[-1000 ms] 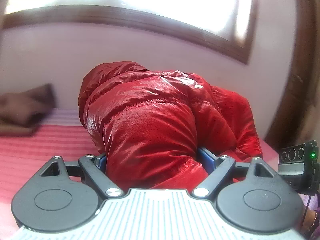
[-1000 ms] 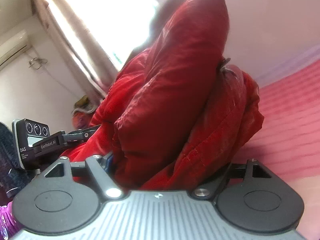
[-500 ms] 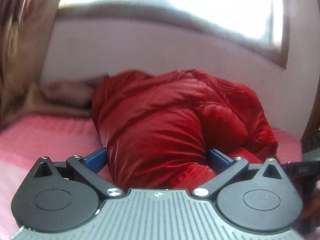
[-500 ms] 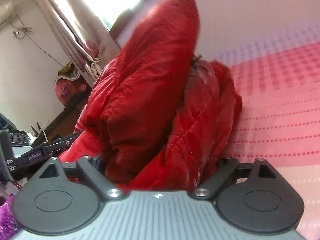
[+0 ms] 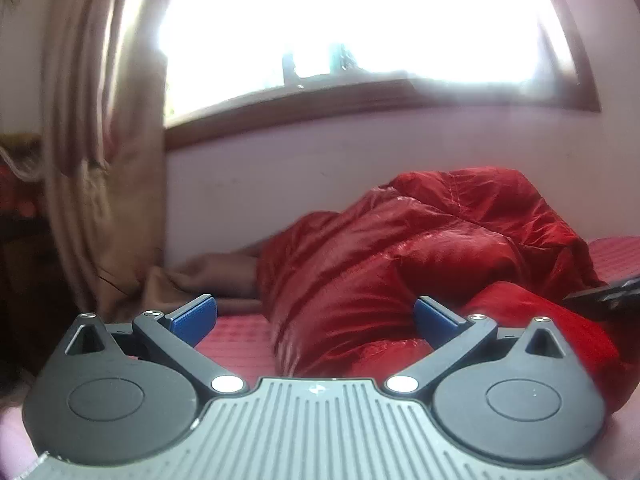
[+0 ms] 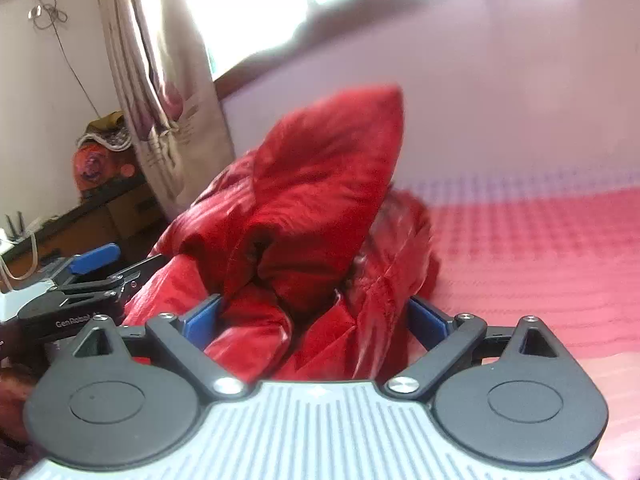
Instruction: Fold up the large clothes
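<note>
A shiny red puffer jacket [image 5: 420, 248] lies bunched on the pink bedspread [image 6: 540, 248]. My left gripper [image 5: 314, 318] is open wide. Its left pad stands clear over the bedspread and its right pad sits beside a jacket fold. In the right wrist view the jacket [image 6: 320, 200] rises to a peak. My right gripper [image 6: 314, 318] has its jaws opening, with jacket folds lying loosely between the blue pads. The left gripper [image 6: 92, 276] shows at that view's left edge. The right gripper's tip [image 5: 608, 296] shows at the left wrist view's right edge.
A beige curtain [image 5: 100, 160] hangs at the left below a bright window [image 5: 360, 20]. A brown cloth [image 5: 208, 276] lies on the bed by the wall [image 5: 280, 184]. A dark shelf with boxes and a bundle [image 6: 104, 156] stands to the left of the bed.
Both grippers' jaws spread and their blue pads came free of the jacket. The jacket sank lower onto the bed. The left wrist view swung left, bringing the curtain in.
</note>
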Demonstrator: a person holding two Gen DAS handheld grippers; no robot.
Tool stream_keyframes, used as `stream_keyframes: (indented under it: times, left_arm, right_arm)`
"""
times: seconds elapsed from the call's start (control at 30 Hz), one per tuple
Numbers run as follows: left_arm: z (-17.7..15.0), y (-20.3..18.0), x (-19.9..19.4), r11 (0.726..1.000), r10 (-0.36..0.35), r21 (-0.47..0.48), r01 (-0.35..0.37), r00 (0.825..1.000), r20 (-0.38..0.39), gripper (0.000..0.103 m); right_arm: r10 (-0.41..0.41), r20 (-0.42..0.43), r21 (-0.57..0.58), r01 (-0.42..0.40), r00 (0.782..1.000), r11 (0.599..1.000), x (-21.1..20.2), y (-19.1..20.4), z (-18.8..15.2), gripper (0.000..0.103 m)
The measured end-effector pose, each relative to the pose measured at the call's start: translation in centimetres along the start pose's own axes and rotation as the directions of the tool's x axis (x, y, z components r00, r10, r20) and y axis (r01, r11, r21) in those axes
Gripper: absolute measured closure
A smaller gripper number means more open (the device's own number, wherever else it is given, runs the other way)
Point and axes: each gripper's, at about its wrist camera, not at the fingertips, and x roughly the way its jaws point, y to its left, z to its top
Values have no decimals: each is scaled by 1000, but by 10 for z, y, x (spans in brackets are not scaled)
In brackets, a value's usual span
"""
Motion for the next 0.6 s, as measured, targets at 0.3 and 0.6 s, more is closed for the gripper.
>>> stream_keyframes:
  times: [0.3,0.6]
  left_arm:
    - [15,-16,-36,995,99,16,-99,995,2,0]
    - [29,-20,-82,996,67,-60,-66,998,10,0]
  right_arm:
    - [-126,191,-174,160,973,972,-64,60,-14,0]
    - [-257,254,-165,303,932,939,-87,93,-30,0]
